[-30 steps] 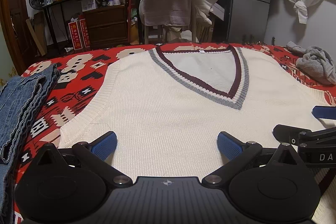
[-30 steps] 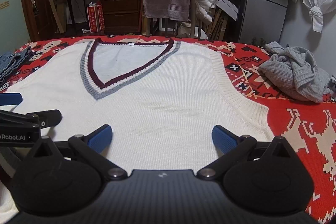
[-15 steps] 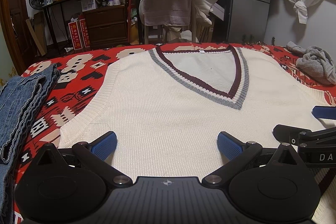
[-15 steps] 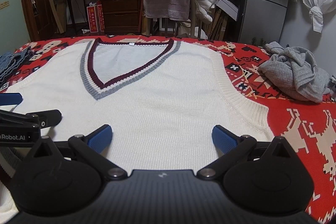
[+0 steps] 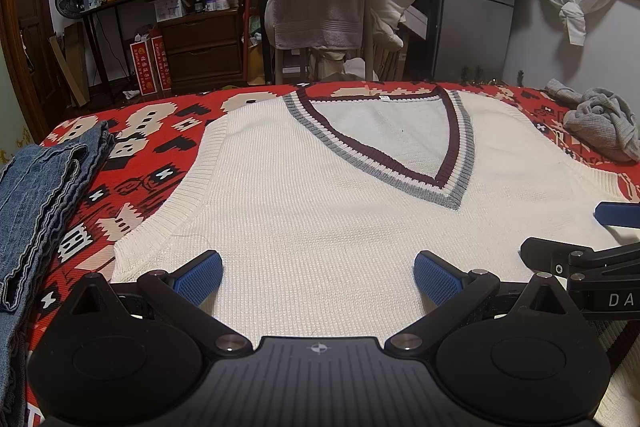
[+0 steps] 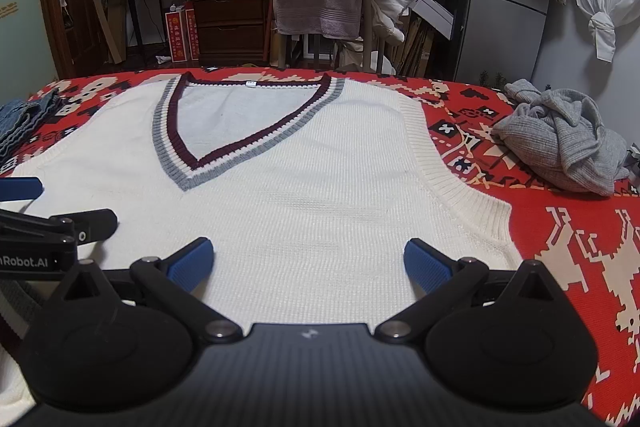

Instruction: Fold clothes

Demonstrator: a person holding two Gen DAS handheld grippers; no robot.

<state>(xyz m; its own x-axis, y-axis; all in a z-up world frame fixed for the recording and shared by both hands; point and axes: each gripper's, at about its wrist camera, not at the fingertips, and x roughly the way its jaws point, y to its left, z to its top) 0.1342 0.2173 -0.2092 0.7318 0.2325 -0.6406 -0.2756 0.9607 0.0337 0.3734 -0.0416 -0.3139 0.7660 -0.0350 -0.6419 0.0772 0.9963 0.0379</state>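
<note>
The left gripper [image 5: 318,273] is wide open and holds nothing. The right gripper [image 6: 306,263] is wide open too. Both hang over the near part of the white vest [image 5: 320,195], which lies flat on the red blanket [image 5: 132,171]. A grab could pinch just the top layer, so the fold comes out lumpy. Left of the vest lie blue jeans [image 5: 36,195]. Right of the vest sits a gray sweater [image 6: 560,147]. Neither touches the vest.
</note>
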